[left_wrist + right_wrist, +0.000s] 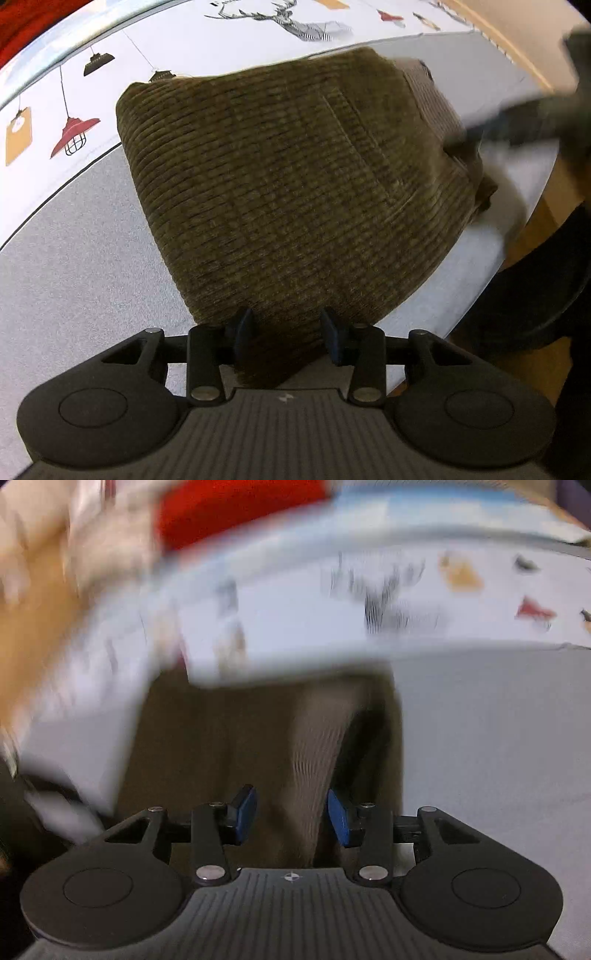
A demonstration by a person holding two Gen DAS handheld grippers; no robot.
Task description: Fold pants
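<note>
Left gripper (pixel 287 334) is hovering half-spread over the pants' (pixel 295 184) near corner, bundle running ahead; right gripper (pixel 291 818) is straddling cloth, pads apparently not touching.

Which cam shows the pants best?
Left wrist: the pants are sharp, the corduroy ribs clear, the folded bundle lying on the grey sheet. Right wrist is motion-blurred, showing only brown cloth near the jaws.
</note>
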